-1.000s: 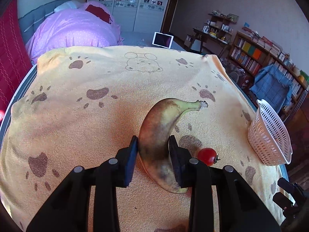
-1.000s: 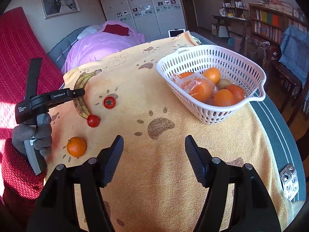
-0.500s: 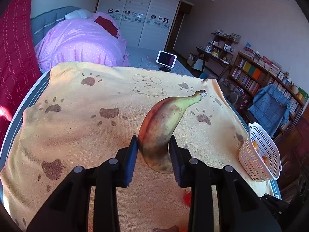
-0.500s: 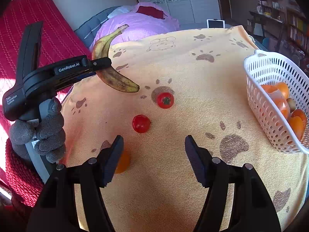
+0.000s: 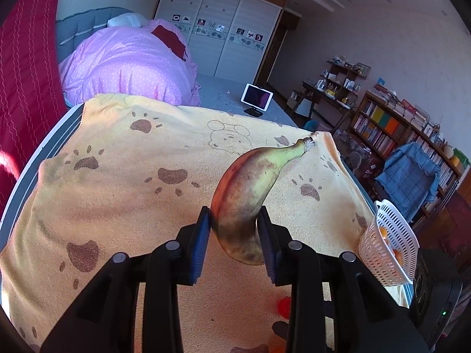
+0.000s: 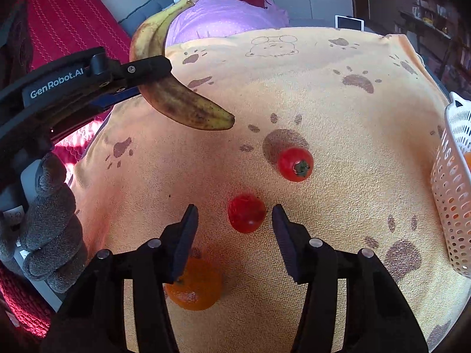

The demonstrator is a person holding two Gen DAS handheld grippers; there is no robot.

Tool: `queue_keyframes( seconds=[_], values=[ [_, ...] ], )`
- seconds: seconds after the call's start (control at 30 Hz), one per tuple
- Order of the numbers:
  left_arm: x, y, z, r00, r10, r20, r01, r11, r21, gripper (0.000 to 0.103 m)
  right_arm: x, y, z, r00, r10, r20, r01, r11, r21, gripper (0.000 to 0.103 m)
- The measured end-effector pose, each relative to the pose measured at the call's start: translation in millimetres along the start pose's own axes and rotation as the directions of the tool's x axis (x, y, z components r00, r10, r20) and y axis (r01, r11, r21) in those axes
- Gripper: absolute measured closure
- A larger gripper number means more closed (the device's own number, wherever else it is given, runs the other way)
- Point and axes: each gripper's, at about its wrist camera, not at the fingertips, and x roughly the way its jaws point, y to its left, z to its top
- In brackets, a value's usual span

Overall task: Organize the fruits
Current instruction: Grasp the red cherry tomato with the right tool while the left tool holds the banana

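Here the left gripper (image 5: pixel 235 235) clamps the banana (image 5: pixel 250 194); the right gripper's (image 6: pixel 234 220) closing jaws flank a tomato (image 6: pixel 245 213).

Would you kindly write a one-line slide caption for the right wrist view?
Right gripper closing around a tomato while the left gripper holds a banana aloft.

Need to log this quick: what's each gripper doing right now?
Left gripper: shut on the banana.
Right gripper: closing around a tomato, not gripping yet.

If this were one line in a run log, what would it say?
left gripper: shut on banana, lifted | right gripper: fingers closing around near tomato, not touching | basket: right
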Motion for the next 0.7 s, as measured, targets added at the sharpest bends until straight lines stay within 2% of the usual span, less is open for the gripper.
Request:
queue_keyframes(
  seconds=[0.3,0.7],
  values=[
    [2,2,-2,1.0,0.003,-0.005,-0.003,1.0,-0.005,0.07,12,-6,3,0.999,-0.037,-0.023,0.038,0.999,0.009,0.072],
    [4,0,-3,1.0,0.002,-0.009,-0.002,1.0,-0.008,0.07,-9,-11,0,1.0,-0.009,0.022,0.008,0.999,0.04,0.075]
  ],
)
